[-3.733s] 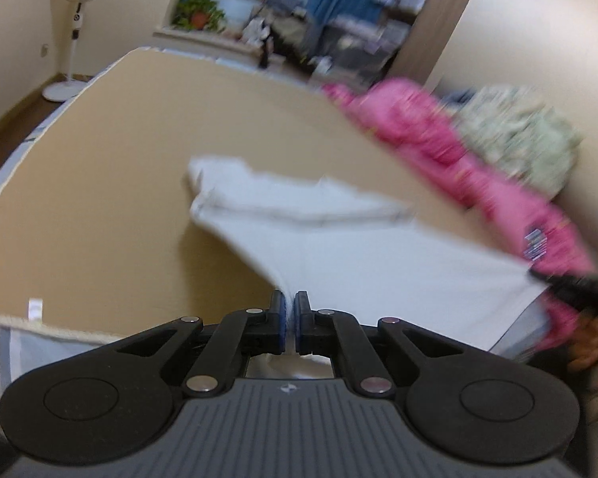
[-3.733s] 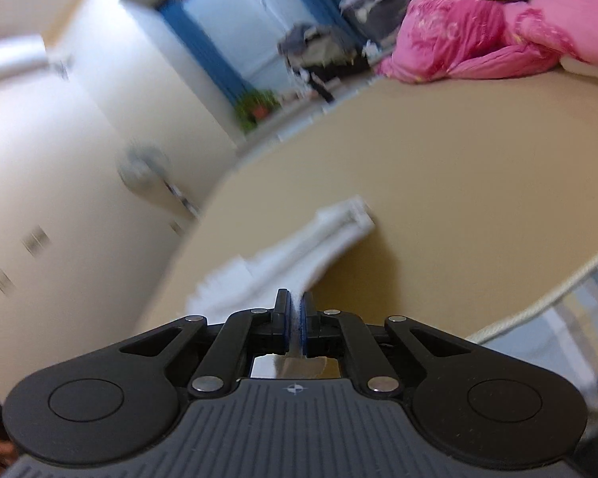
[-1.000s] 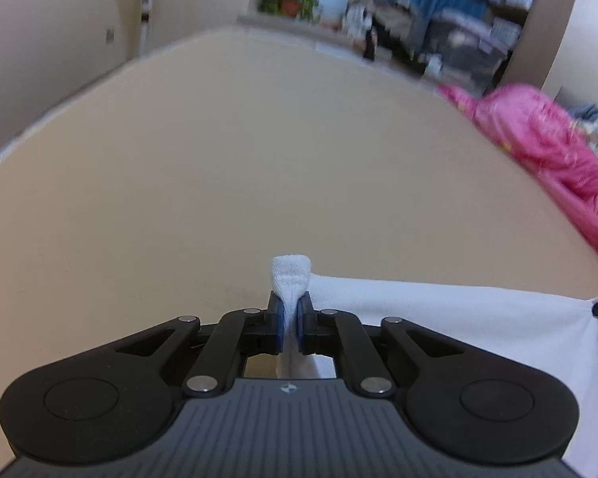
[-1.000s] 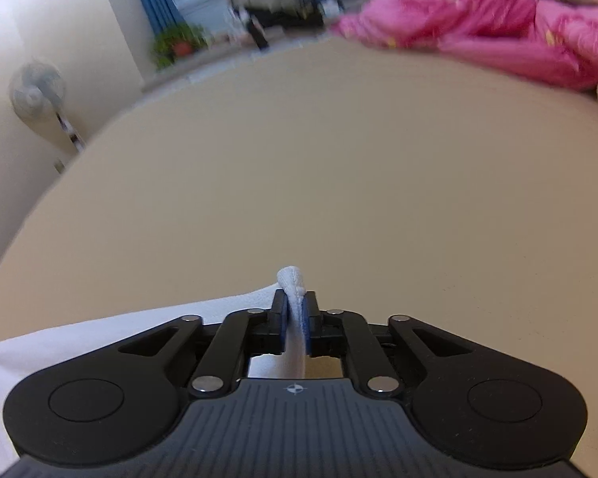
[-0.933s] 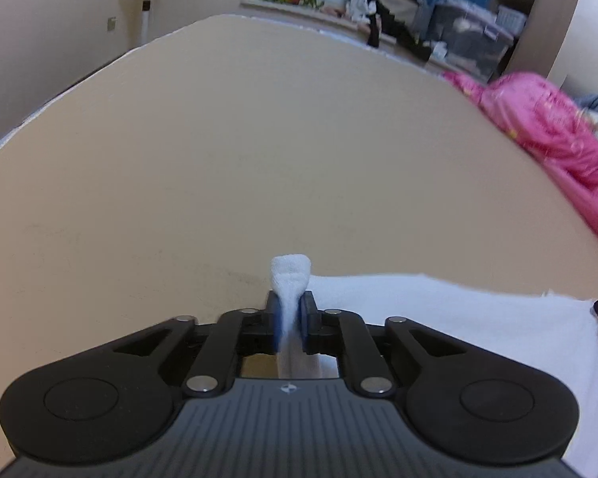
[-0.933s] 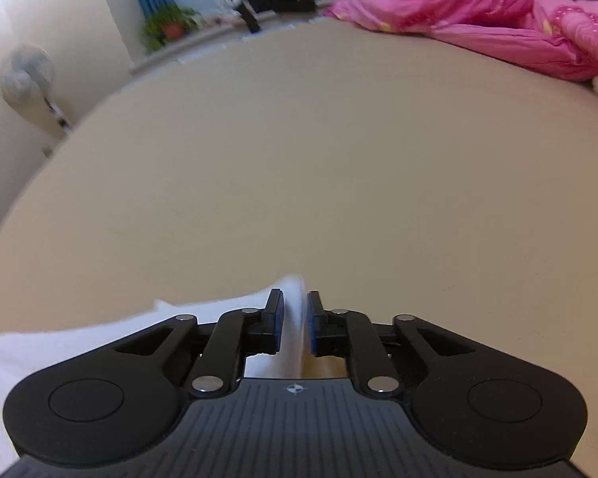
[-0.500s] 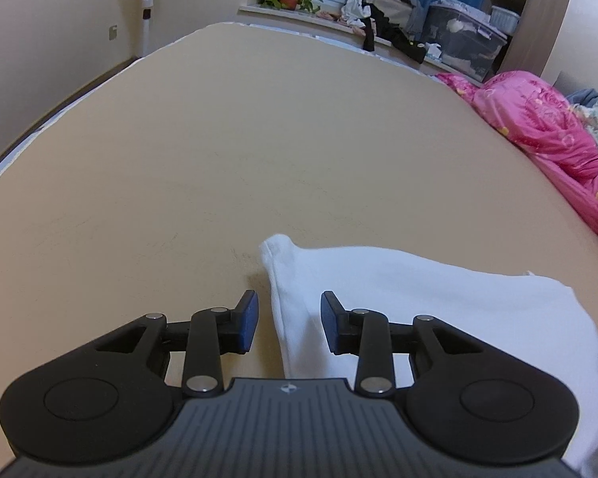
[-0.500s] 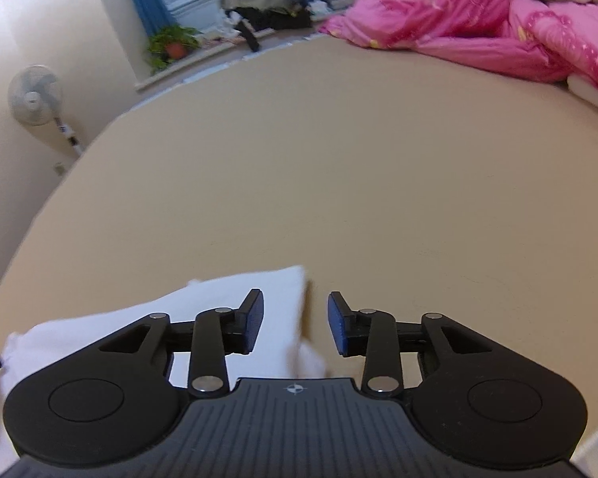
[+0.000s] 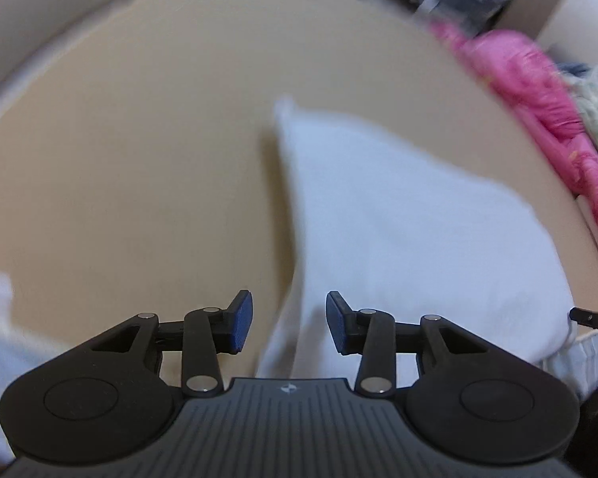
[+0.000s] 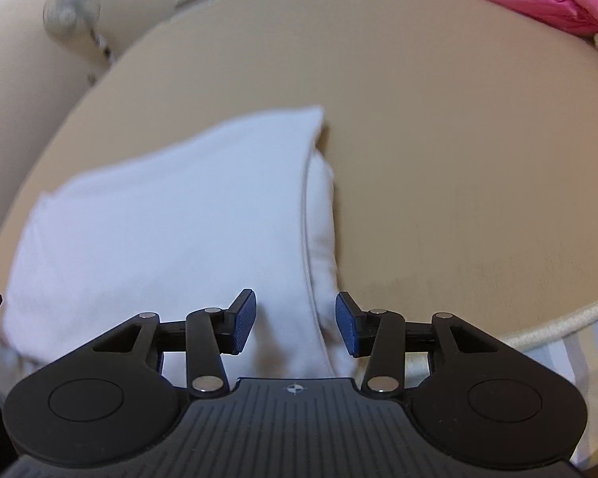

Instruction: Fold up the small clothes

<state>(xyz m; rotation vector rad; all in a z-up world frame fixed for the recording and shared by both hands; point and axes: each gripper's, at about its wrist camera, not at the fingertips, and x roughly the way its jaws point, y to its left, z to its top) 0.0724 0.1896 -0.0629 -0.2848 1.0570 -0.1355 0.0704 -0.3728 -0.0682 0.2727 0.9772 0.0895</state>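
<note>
Here, white garment point(image 9: 398, 215) laid folded on tan bed surface point(image 9: 139, 139), left gripper point(image 9: 289, 324) and right gripper point(image 10: 295, 326) just opened, empty, freeing cloth to settle flat.

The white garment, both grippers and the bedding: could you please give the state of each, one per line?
White garment: folded, lying flat on the tan mattress, released.
Left gripper: open, jaws just opened, pads clear of the cloth.
Right gripper: open, jaws just opened, nothing pinched.
Pink quilt: bunched up at the mattress edge.
</note>
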